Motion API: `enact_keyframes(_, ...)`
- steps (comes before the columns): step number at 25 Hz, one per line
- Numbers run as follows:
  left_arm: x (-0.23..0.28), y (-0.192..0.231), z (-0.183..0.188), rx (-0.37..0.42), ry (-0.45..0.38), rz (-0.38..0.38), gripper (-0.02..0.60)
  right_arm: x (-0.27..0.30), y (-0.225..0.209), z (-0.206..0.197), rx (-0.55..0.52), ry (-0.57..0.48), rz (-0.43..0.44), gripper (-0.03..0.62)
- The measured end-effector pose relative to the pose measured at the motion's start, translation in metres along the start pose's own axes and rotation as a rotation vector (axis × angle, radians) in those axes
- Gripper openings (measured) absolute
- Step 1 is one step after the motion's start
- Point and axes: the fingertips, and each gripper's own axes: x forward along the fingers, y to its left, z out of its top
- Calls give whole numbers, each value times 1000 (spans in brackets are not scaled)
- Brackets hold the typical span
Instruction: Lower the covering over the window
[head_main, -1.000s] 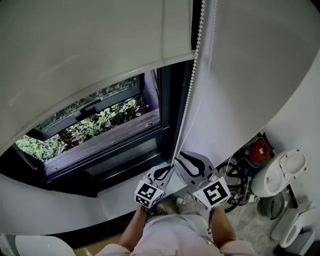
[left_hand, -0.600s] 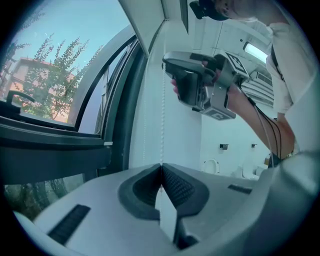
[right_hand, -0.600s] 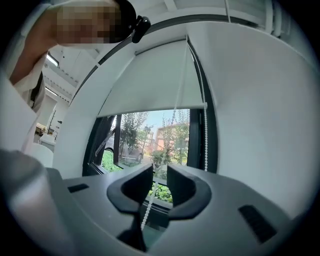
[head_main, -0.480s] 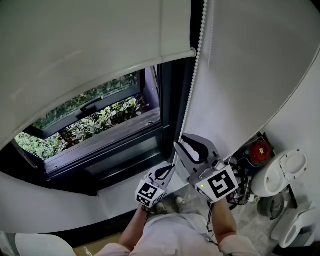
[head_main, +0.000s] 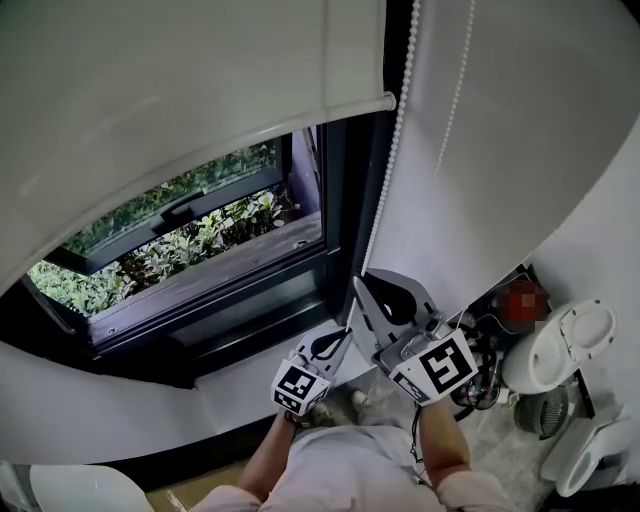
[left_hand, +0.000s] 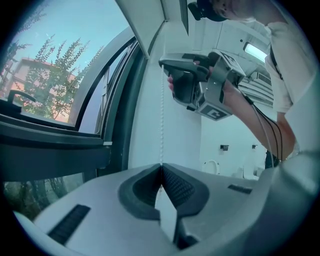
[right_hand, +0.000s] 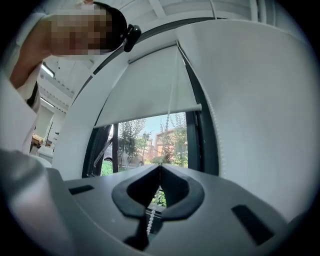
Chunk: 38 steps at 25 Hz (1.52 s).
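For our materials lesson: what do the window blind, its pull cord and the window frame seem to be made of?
The blind looks like off-white fabric or vinyl, matt, hanging smooth and flat. The pull cord is a string of small white beads, probably plastic, faintly glossy. The window frame is dark, smooth and straight-edged, likely painted metal or plastic; the look leaves that open.

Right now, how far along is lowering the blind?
Done: the blind covers the top of the window. In hand: the left gripper and the right gripper are shut on the chain; the right, higher up, has just closed. Left: the lower part is bare, so more pulling seems needed.
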Motion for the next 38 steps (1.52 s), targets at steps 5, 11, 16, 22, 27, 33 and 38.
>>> enact_keyframes(5,5,-8,-26,-4,74,-15,12,-2,3,-28,5,60,5,-5)
enact_keyframes(11,4,-9,-59,-51,115,-17,14,-8,4,-60,59,89,-5,-5)
enact_keyframes(16,-4,-6,-71,-48,149,16,14,-11,9,-83,80,116,0,-5)
enact_keyframes(22,-21,-3,-49,-37,135,36,15,-18,12,-107,126,131,9,-5)
enact_keyframes(27,-32,-7,-18,10,120,25,84,-20,12,-116,134,144,15,-5)
enact_keyframes(33,-45,9,29,51,49,93,209,-20,12,-116,129,141,18,-5)
enact_keyframes(38,-53,12,83,111,-51,101,209,-21,15,-116,128,139,23,-5)
